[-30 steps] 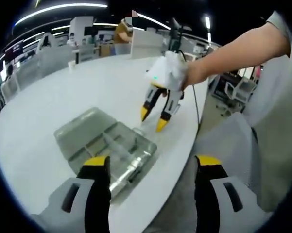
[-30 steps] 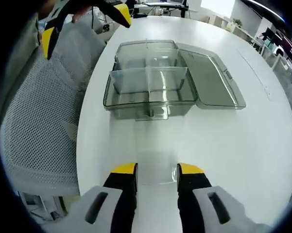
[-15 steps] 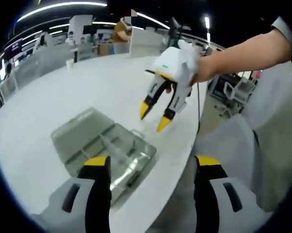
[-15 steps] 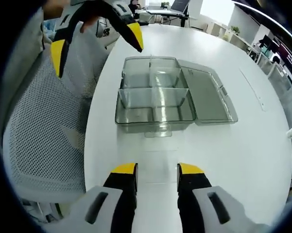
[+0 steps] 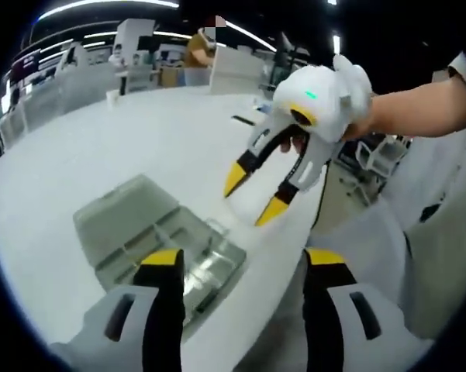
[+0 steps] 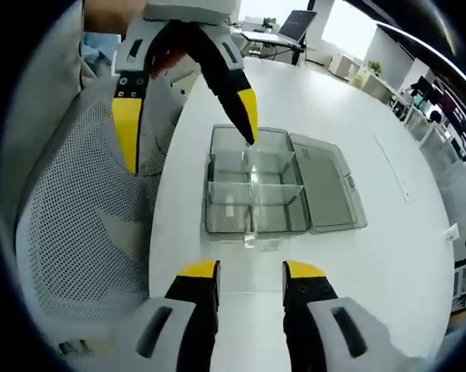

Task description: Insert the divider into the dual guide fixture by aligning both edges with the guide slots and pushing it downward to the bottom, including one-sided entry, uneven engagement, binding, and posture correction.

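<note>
In the left gripper view, the clear plastic box (image 5: 151, 248) with its hinged lid (image 5: 116, 213) laid open sits in the lower left of the frame on the white counter (image 5: 101, 147), partly behind the left gripper (image 5: 236, 267), whose jaws stand wide apart with nothing between them. To the right, in the upper middle, the right gripper (image 5: 254, 195) hangs above the box, its yellow-tipped jaws parted and apparently empty.

In the right gripper view, the left gripper (image 6: 188, 124) reaches in from the upper left, jaws spread. At frame centre lies the box (image 6: 256, 194), with clear partitions standing in it; one is probably the divider (image 6: 256, 186), seemingly seated across the tray, though the clear plastic makes it hard to tell how deep. At the bottom, the right gripper (image 6: 250, 280) shows its jaws a moderate gap apart, and I cannot tell whether anything clear lies between them.

My reading: neither gripper has the divider, so this looks like release or a pause before correction; the next move calls for checking that both edges sit evenly in the slots.

Against a second ago, the box looks smaller and farther in the right gripper view, and the right gripper has risen higher above the counter.
</note>
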